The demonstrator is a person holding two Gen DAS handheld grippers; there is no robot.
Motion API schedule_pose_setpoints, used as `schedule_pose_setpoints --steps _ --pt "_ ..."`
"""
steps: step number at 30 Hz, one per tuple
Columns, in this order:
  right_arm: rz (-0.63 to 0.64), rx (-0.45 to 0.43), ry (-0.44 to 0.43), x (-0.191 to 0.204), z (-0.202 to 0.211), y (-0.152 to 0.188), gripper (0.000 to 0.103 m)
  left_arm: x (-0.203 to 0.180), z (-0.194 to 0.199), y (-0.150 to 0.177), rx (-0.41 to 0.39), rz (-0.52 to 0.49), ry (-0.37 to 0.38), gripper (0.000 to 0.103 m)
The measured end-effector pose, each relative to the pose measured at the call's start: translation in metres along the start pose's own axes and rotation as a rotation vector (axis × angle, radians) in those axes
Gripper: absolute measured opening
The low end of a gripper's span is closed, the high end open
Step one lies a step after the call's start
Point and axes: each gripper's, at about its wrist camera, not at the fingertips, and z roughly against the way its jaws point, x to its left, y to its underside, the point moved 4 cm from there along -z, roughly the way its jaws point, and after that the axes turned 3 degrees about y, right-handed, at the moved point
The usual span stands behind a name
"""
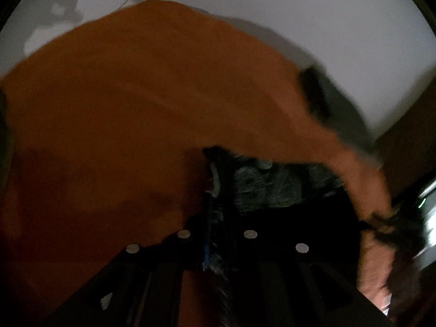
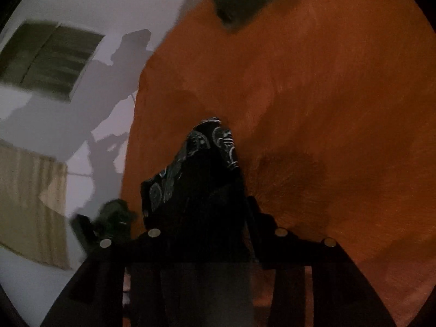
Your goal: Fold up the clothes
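Patterned black garment [image 2: 201, 169] bunched over the orange surface [image 2: 327, 109], left gripper [image 1: 215, 179] nearly closed, pinching its edge, right gripper [image 2: 209, 190] part-open with cloth between its fingers, grip unclear.

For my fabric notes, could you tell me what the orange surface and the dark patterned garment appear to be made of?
Orange surface: apparently a matte, slightly fuzzy textile, showing fine brushed fibres and no shine. Dark patterned garment: thin woven or knit cloth, black with pale printed swirls, creasing softly; the exact fibre cannot be told.

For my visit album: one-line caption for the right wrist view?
Right gripper lifting dark patterned fabric before a broad orange cloth.
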Motion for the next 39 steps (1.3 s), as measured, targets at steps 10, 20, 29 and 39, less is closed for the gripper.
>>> schedule_pose_setpoints --steps 10,20,29,39 --pt "0.183 0.083 0.27 0.018 -0.022 0.07 0.04 -0.074 -0.034 0.107 0.301 -0.195 0.02 0.014" --pt "0.169 0.035 0.251 0.017 0.014 0.099 0.042 -0.078 -0.025 0.097 0.196 -0.258 -0.043 0.003" --pt "0.085 0.082 0.21 -0.006 0.02 0.116 0.042 -0.05 -0.084 0.065 0.344 -0.093 0.033 0.033" --pt "0.05 0.12 0.205 -0.025 0.023 0.137 0.047 -0.039 -0.091 0.038 0.301 -0.097 -0.058 0.044"
